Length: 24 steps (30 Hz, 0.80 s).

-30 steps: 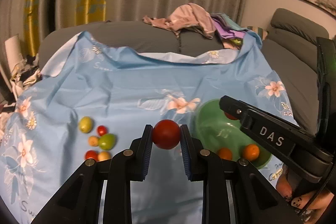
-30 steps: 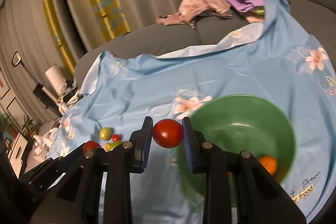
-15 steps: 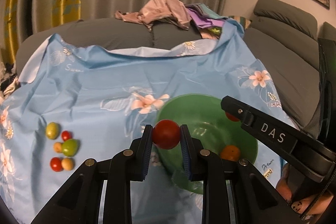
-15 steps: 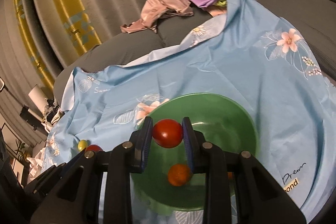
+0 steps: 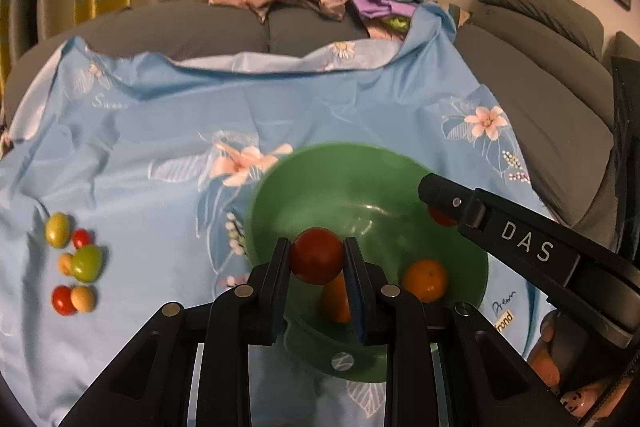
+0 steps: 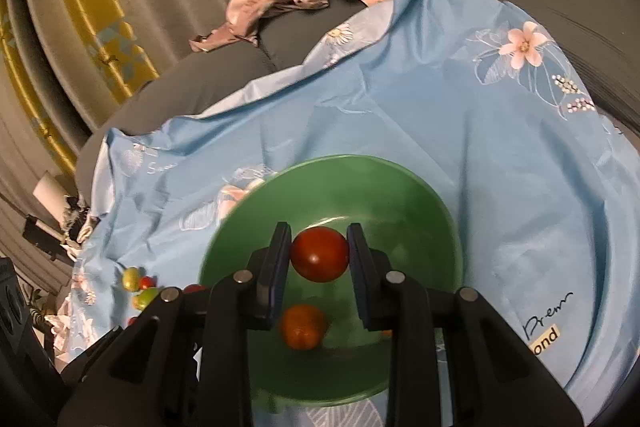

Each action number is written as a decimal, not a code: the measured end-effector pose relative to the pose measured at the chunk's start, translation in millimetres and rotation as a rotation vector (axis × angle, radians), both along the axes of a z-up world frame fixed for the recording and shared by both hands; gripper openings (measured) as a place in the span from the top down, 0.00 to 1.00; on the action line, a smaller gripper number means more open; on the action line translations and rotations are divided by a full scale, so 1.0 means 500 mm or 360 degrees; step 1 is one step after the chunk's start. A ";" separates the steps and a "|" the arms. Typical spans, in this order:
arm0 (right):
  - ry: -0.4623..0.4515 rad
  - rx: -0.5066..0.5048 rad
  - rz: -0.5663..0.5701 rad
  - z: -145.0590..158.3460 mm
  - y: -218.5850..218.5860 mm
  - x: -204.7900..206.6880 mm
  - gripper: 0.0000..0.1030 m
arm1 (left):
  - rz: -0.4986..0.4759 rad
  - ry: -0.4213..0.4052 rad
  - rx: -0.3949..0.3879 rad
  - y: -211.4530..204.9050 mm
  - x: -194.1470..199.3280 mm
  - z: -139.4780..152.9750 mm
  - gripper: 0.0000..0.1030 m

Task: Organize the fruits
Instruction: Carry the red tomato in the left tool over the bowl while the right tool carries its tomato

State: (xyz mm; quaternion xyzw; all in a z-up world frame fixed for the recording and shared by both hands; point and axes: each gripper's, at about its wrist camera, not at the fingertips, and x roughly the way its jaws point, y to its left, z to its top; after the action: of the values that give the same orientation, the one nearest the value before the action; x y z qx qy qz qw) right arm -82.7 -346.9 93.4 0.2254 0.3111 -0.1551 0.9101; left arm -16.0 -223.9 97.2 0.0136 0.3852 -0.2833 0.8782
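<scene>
Over the bowl: both tongs hang above the green bowl (image 5: pixel 280 195), each carrying a red fruit.
Left tongs (image 5: pixel 317 259): clamped on a red tomato (image 5: pixel 316 255), poised over the bowl's near half.
Right tongs (image 6: pixel 319 254): clamped on a second red tomato (image 6: pixel 319 254), above the bowl's middle.
Step in hand: delivery; both fruits look ready to drop.
Next move: spread the pads, one pair at a time, low enough that the fruit does not bounce out.
Bowl contents: an orange (image 5: pixel 425 279) at 4 o'clock, another orange fruit (image 5: pixel 336 301) partly hidden at 6 o'clock.
Left to gather: a fruit cluster (image 5: pixel 76 263) on the blue floral sheet (image 5: pixel 160 131), well apart at the bowl's 9 o'clock.
</scene>
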 end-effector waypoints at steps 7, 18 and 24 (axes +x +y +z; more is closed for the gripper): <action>0.0074 0.0009 -0.0037 -0.018 -0.016 0.009 0.71 | -0.0023 0.0048 0.0022 -0.019 0.004 -0.015 0.75; 0.0141 0.0017 -0.0036 -0.036 -0.023 0.017 0.70 | -0.0056 0.0125 0.0026 -0.034 0.013 -0.036 0.75; 0.0138 -0.0001 -0.0032 -0.034 -0.021 0.017 0.69 | -0.0059 0.0131 0.0030 -0.039 0.013 -0.043 0.75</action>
State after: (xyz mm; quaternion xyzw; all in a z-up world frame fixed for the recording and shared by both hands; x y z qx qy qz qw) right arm -74.0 -357.2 76.5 0.2213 0.3479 -0.1741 0.8942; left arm -9.4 -243.6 76.0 0.0175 0.4232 -0.2962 0.8561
